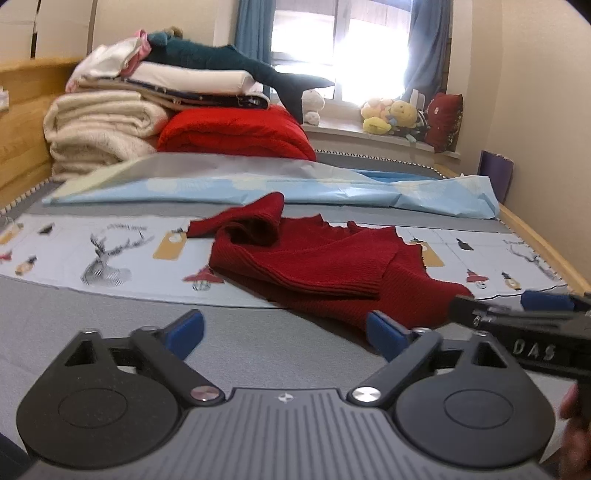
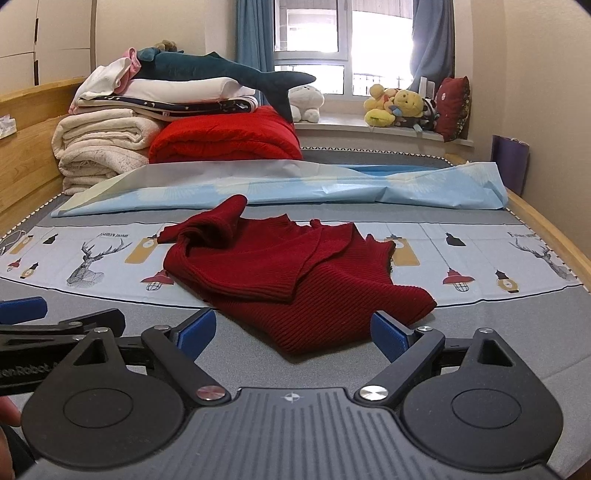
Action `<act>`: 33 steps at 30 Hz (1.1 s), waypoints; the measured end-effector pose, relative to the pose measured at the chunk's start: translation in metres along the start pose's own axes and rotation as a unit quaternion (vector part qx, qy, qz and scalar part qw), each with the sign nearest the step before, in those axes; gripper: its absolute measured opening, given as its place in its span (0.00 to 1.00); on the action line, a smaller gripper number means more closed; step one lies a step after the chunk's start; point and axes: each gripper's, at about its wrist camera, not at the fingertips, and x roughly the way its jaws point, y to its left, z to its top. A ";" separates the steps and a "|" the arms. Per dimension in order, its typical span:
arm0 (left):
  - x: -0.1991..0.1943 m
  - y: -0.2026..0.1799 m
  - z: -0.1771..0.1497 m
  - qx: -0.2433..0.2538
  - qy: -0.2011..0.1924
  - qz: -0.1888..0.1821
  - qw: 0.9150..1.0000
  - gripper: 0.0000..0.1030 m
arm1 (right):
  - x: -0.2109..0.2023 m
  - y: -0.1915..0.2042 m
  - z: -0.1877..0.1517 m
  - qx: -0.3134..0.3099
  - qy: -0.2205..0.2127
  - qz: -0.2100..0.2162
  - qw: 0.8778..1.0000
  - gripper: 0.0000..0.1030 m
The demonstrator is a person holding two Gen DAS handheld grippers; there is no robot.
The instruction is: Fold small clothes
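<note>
The red sweater [image 2: 295, 273] lies on the bed [image 2: 92, 350], just ahead of both claws, its long side running left to right. The right gripper [image 2: 293, 332] faces its near hem, jaws wide and empty. The left gripper [image 1: 284, 332], also wide and empty, sits off its left end.

A bed [image 2: 92, 332] covered in grey is carrying a printed sheet [image 2: 92, 254] with deer and lantern pictures lying across it. Beyond that, a pale blue sheet [image 2: 332, 192] is lying rumpled. At the head end, cream blankets [image 2: 99, 147] are sitting stacked beside a red quilt [image 2: 225, 136], with folded white and navy bedding [image 2: 184, 96] piling on top. A dark teal shark plush [image 2: 221, 70] is lying across the stack. Yellow soft toys [image 2: 395, 107] and a red cushion [image 2: 454, 107] are resting on the windowsill [image 2: 340, 123], where blue curtains [image 2: 253, 33] are hanging.
</note>
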 end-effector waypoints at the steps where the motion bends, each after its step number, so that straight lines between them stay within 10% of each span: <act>1: -0.002 -0.006 0.000 0.004 -0.010 0.003 1.000 0.81 | -0.002 0.000 0.002 0.001 -0.005 0.003 1.000 0.82; 5: -0.004 -0.005 -0.002 0.017 -0.021 0.002 1.000 0.61 | -0.013 -0.018 0.024 0.001 -0.038 0.000 0.999 0.62; 11: 0.003 -0.003 -0.001 0.035 -0.020 -0.008 0.999 0.47 | 0.003 -0.069 0.072 -0.020 -0.097 -0.024 0.995 0.60; 17: 0.048 0.005 0.011 -0.059 0.091 -0.076 0.991 0.12 | 0.023 -0.116 0.062 0.038 -0.078 -0.050 0.995 0.50; 25: 0.174 -0.015 0.049 -0.144 0.119 -0.094 0.978 0.15 | 0.016 -0.130 0.062 -0.005 -0.105 -0.029 0.994 0.48; 29: 0.239 -0.017 0.051 -0.178 0.161 -0.056 0.969 0.50 | 0.010 -0.133 0.062 -0.016 -0.112 -0.030 0.993 0.49; 33: 0.287 -0.002 0.041 -0.291 0.211 -0.054 0.931 0.59 | 0.008 -0.141 0.060 -0.008 -0.111 -0.037 0.993 0.49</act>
